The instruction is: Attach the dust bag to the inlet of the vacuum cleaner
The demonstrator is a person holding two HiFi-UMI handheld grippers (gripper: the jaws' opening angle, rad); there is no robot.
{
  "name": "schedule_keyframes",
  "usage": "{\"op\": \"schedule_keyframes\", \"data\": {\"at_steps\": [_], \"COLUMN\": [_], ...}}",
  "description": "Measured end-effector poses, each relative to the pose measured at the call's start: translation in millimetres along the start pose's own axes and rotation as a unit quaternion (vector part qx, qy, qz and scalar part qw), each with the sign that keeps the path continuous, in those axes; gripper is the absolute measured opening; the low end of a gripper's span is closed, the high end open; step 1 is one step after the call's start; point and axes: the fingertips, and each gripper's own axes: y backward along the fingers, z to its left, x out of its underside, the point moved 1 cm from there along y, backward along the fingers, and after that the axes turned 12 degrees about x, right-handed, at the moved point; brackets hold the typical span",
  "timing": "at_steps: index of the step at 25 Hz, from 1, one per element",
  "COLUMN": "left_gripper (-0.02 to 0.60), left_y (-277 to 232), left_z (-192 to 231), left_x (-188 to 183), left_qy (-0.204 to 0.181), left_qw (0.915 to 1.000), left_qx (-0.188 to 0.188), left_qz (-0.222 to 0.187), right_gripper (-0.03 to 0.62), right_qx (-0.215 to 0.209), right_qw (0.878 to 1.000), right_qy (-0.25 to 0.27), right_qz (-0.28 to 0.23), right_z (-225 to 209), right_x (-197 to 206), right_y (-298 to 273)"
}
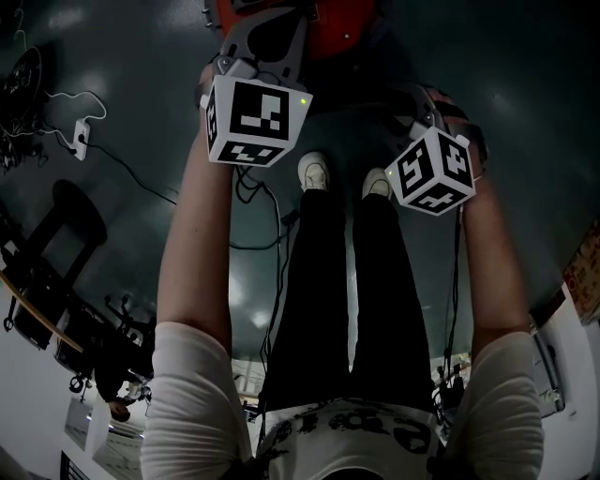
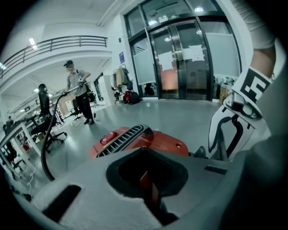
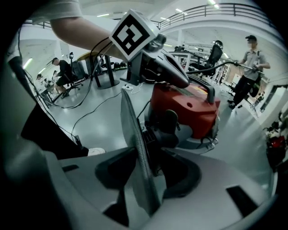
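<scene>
The head view gives us little. The vacuum cleaner (image 1: 333, 28) is cut off at the top edge, and the two marker cubes cover the tips of both tongs. Below them are the person's white shoes (image 1: 314, 172) on the dark, glossy floor (image 1: 122, 112).

In the right gripper view, the right tongs (image 3: 143, 182) are pinched narrow on the dust bag (image 3: 134, 134). We see the bag edge-on as a thin, flat, faintly grained grey sheet that stands up out of the jaws and leans a little left. Just beyond its far edge a rounded black fitting (image 3: 165, 128) sits on the smooth red plastic body. We cannot tell whether sheet and fitting touch.

In the left gripper view, the left tongs (image 2: 149, 173) are drawn close, with a thin red strip (image 2: 145, 183) caught between them deep in a dark recess. We cannot make out which part that strip is. Past them lies the red shell with its ribbed black grille (image 2: 121, 139), near but apart from the jaws.
</scene>
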Motion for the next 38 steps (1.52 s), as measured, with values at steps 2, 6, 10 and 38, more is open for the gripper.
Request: {"op": "schedule_keyframes", "data": {"at_steps": [2,6,10,38], "left_gripper": [0.002,0.002,0.002,0.002], "left_y": [12.2,51.7,90.5,474.7], "left_z": [3.7,1.5,-23.3,-296.2], "left_x": [-11.1,-42.4,-74.7,-271.7], "left_qy": [0.015,0.023,0.056,0.22], "left_qw": [0.9996,0.994,0.9838,0.9305], "left_qx": [-0.014,-0.069,-0.1,-0.119], "left_qz": [-0.022,-0.082,-0.137,-0.268], "right_gripper": [0.181,0.186,0.183,0.002], "right_qx": [0.017,0.081,0.121,0.296], "right_qw": [0.999,0.987,0.957,0.822], "right_qy": [-0.02,-0.074,-0.197,-0.356], "right_qz": [-0.02,-0.115,-0.175,-0.331], "right_z": [-4.0,-26.5,-54.0,39.7], "right_x": [-6.2,-36.5,-56.0,-171.9], "right_y": [9.7,47.3,91.5,588.3]}}
